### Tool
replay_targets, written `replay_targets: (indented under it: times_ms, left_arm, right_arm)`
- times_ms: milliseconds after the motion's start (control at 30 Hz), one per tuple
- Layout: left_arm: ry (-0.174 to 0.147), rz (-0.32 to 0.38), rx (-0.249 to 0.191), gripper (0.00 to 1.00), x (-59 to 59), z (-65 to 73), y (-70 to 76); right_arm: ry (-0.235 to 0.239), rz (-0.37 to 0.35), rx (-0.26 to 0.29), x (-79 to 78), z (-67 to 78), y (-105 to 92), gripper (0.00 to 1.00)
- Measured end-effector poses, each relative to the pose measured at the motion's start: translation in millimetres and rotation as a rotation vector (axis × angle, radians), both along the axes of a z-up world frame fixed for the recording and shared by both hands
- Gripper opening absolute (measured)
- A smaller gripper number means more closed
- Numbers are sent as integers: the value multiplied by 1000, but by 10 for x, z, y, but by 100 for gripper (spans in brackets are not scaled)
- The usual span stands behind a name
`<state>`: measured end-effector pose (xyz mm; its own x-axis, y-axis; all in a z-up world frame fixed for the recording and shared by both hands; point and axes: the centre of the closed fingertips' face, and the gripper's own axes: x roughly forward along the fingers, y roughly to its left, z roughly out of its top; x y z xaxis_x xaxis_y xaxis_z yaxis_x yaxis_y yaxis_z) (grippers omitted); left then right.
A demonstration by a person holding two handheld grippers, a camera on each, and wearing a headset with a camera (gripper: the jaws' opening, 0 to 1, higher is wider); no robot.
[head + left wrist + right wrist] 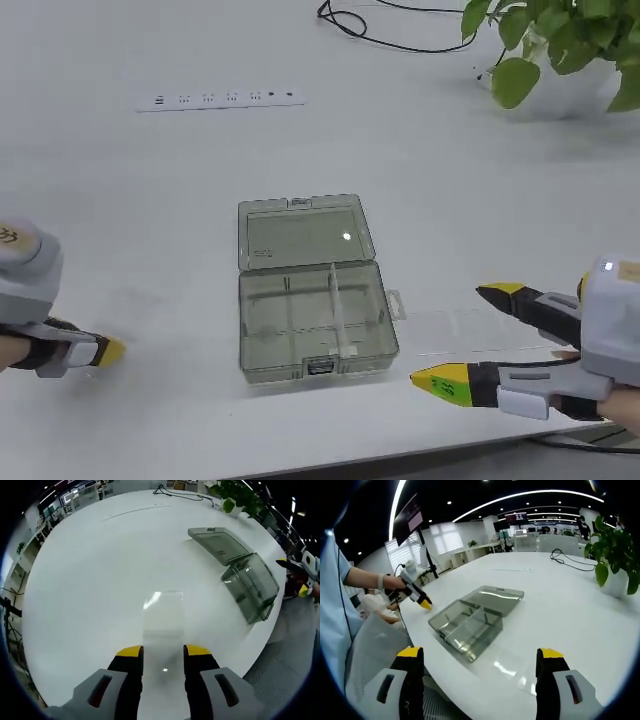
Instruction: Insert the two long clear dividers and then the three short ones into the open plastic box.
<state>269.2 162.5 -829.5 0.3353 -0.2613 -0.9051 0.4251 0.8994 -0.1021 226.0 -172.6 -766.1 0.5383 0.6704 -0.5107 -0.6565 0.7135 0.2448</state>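
The open smoky plastic box [262, 330] sits mid-table with its lid [305, 230] laid back. One clear divider [338, 310] stands inside it. My right gripper [470, 337] is wide open to the right of the box. Clear dividers [470, 322] lie flat on the table between its jaws. In the right gripper view the open right gripper [480, 655] faces the box [470, 625], with the clear dividers [512, 672] just ahead. My left gripper [108, 350] is far left. In its own view the left gripper [164, 652] is narrowed onto the near end of a flat clear divider [162, 612].
A white power strip [220, 98] lies at the back. A potted plant [560, 40] and a black cable [400, 30] are at the back right. The table's front edge [300, 455] runs close below both grippers.
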Motion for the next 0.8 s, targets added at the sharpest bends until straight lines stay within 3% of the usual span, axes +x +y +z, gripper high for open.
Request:
replay_targets:
  times_ms: [233,300,567,700,800]
  left_arm:
    - [-55,44,-100,30,9,190,-175]
    - [-90,54,-151,30,20,279,-295]
    - [-150,59,-247,30,2,523,-603]
    - [-190,86,-327,30,33,671,-784]
    - [-207,89,-351,30,36,716,-877]
  right_arm:
    - [5,-7,0,58,-22,-3,92]
    - [1,2,-3,73,-11,37,92]
    - [3,26,6,138,46,188,91]
    - [41,9,31,174,73,265,88]
    - [62,4,53,207,111,328,84]
